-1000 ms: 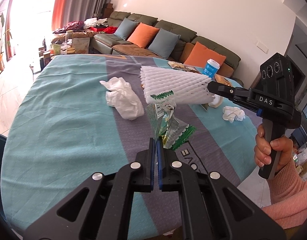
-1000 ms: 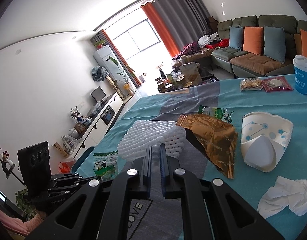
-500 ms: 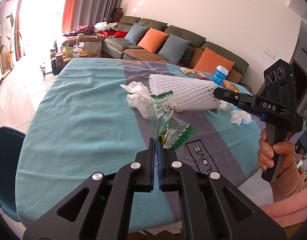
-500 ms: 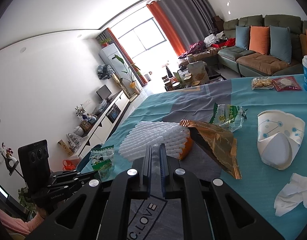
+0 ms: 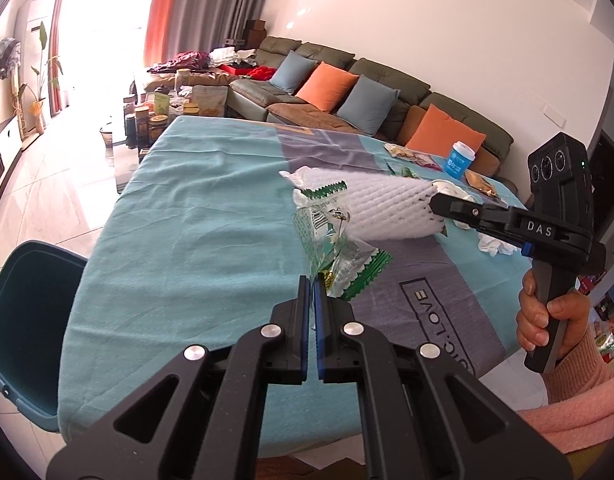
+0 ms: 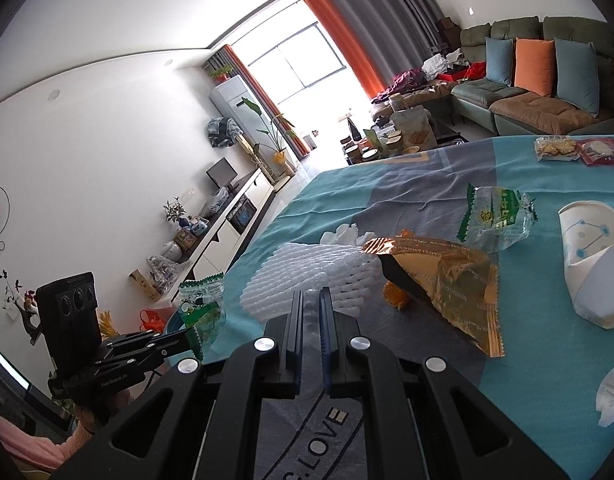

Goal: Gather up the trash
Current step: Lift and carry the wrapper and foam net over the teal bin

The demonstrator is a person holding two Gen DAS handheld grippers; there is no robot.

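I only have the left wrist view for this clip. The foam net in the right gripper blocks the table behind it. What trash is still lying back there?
Observer: Just past the white foam net, a gold foil wrapper lies open on the tablecloth.
Operator: Anything under that wrapper?
Observer: Something small and orange pokes out beneath its near edge; I cannot tell what it is.
Operator: And further right?
Observer: A crushed white paper cup with blue dots lies on its side, and a crumpled clear green-printed bag sits behind the foil wrapper.
Operator: Is the right gripper really gripping the net?
Observer: Yes, the right gripper is closed on the net's near edge.
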